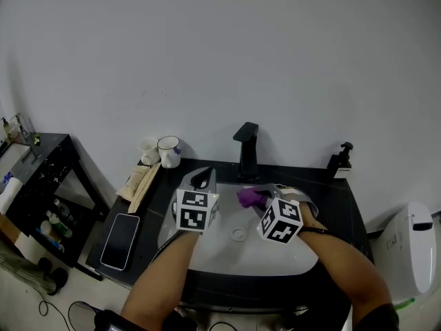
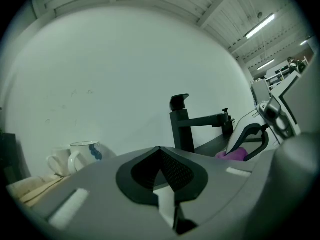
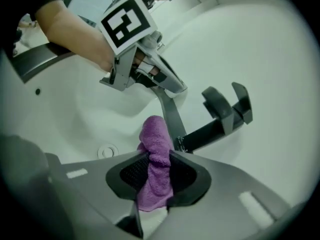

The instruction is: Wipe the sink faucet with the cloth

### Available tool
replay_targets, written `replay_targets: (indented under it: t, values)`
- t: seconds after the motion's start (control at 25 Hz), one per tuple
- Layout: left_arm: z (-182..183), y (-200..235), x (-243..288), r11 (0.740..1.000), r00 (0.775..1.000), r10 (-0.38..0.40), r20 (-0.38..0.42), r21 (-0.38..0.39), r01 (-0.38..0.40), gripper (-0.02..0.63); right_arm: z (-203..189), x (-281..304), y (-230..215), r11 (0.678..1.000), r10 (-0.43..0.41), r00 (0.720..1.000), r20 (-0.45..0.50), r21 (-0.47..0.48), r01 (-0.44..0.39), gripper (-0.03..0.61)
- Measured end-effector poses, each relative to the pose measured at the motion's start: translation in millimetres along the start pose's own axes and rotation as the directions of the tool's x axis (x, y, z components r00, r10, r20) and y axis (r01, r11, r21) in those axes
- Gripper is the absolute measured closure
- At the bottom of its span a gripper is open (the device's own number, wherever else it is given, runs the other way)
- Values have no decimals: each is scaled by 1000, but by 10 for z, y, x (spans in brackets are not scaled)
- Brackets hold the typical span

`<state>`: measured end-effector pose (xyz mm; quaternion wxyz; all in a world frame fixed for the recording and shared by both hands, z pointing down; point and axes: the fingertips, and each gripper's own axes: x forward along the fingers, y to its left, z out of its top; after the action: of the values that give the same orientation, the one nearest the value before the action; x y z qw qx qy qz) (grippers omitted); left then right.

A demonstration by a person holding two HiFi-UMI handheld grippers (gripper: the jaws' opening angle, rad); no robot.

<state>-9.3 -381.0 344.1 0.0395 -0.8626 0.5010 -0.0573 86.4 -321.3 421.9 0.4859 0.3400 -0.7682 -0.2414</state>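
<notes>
Here, from the head view, the right gripper [image 1: 264, 197] carries the purple cloth [image 1: 248, 198] over the white sink [image 1: 220, 254], just short of the black faucet [image 1: 247, 149]; the left gripper [image 1: 202, 179] hovers beside it. The left gripper view shows its jaws pressed together on nothing. The right gripper view shows jaws clamped on a narrow fold of cloth, a thin hold that could slip when rubbed against the spout.

Dark countertop [image 1: 342, 202], centre frame, white inset basin [image 1: 207, 254]; lower left: phone [image 1: 120, 241]; left: beige folded stack [image 1: 138, 181], plain mug [image 1: 148, 150], blue-rimmed mug [image 1: 169, 152]; rear centre: black faucet [image 1: 247, 150]; right rear: soap dispenser [image 1: 340, 161].
</notes>
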Motion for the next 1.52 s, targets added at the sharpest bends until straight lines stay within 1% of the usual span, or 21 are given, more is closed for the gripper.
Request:
replay_targets:
  t: [0.08,0.2,0.28,0.4,0.52,0.6,0.68,0.72,0.76,0.96,1.08,1.24,1.44,1.52]
  values:
    - [-8,41,-3,1000,1000,14,0,-7,-14,595,-50,-100,-125,999,-44,999,-1,6,44,483]
    - [-20,89,7,1000,1000,22,-3,-10,-22,595,-165,-235,-490,988,-149,989,-16,25,149,479]
    - [-52,87,5,1000,1000,21,-11,-15,-21,595,-282,-301,-759,977,-204,978,-47,45,206,477]
    - [-45,33,32,1000,1000,8,-12,-6,-8,595,-370,-359,-1239,953,-293,953,-81,60,298,477]
    - [-34,-41,44,999,1000,-11,0,31,11,595,-277,-330,-1612,931,-355,931,-84,55,360,477]
    - [-15,-105,45,995,1000,-13,8,100,12,595,-167,-285,-1774,922,-379,923,-74,51,383,476]
    - [17,-199,43,978,1000,-15,19,207,11,595,-43,-239,-1885,916,-394,917,-56,62,397,474]
    - [28,-248,41,970,999,-20,25,243,13,597,11,-213,-1914,914,-397,917,-47,68,400,471]
    - [33,-286,43,966,999,-27,28,259,18,597,55,-184,-1929,914,-398,917,-40,68,400,470]
    - [23,-308,63,962,999,-30,25,271,23,597,117,-24,-1826,923,-384,923,-30,2,385,471]
    - [10,-358,90,958,999,-36,20,286,29,597,115,43,-1736,926,-377,926,-27,-21,377,472]
    - [20,-356,105,962,999,-38,21,272,30,597,106,60,-1676,928,-373,927,-21,-23,373,474]
    - [-20,-278,103,983,999,-40,5,182,38,595,111,114,-1565,937,-348,937,-10,-40,347,474]
    - [-10,-284,113,986,999,-43,6,164,42,595,83,128,-1537,939,-340,940,-13,-49,339,474]
